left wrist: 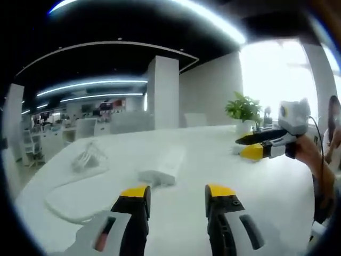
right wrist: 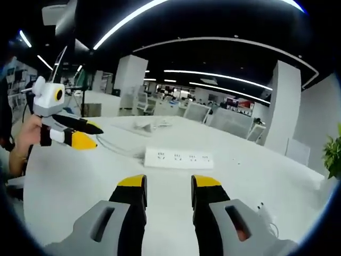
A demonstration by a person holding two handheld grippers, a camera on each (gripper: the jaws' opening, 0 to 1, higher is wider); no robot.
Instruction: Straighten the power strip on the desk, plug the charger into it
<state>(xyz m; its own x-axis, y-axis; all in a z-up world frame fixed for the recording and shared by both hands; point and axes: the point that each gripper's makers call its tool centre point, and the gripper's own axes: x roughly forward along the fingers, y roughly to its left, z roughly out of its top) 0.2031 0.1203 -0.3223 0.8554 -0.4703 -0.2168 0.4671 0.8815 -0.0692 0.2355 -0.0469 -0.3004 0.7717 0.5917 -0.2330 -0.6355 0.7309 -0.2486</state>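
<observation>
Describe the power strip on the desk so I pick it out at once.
On the big white desk, look just beyond the right hand-held gripper. The power strip is a long flat white bar with a row of sockets on top and a white cable trailing off one end; the clear bag farther back is crumpled.
</observation>
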